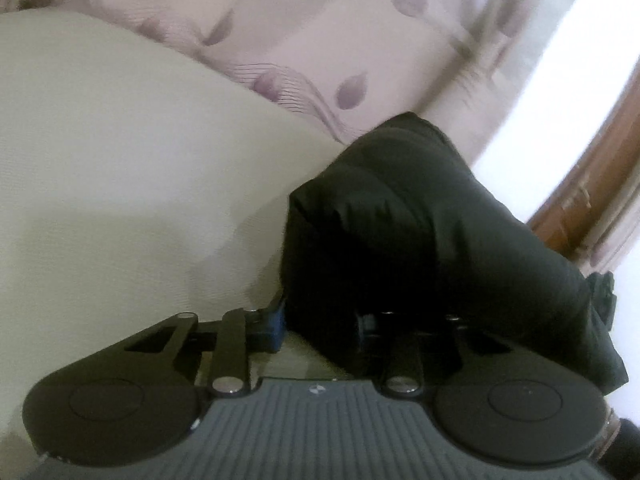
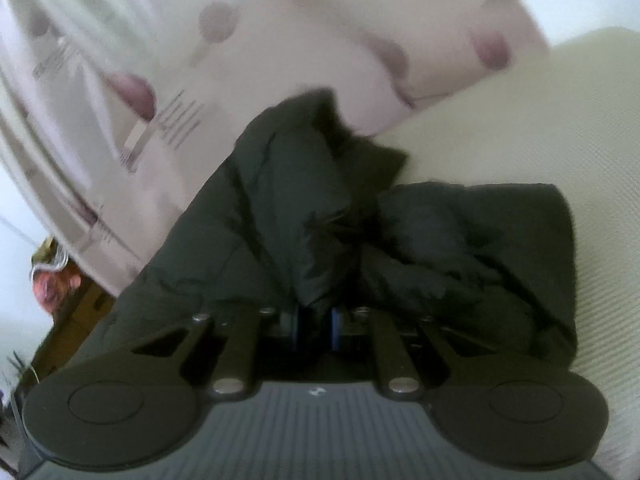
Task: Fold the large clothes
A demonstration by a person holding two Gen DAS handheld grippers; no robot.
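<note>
A large black padded jacket [image 1: 420, 216] lies bunched on a cream bed surface [image 1: 120, 160]. In the left wrist view, my left gripper [image 1: 320, 324] has its jaws apart around a fold of the jacket; the blue-padded left finger [image 1: 274, 326] shows, and the right finger is hidden under the cloth. In the right wrist view, my right gripper [image 2: 316, 326] has its blue pads close together, pinching a fold of the jacket [image 2: 320, 208], which rises in a crumpled heap in front of it.
A pale curtain with purple leaf print [image 1: 300, 40] hangs behind the bed and also shows in the right wrist view [image 2: 120, 80]. A brown wooden frame [image 1: 592, 184] stands at the right. Bright window light [image 1: 580, 60] is beyond.
</note>
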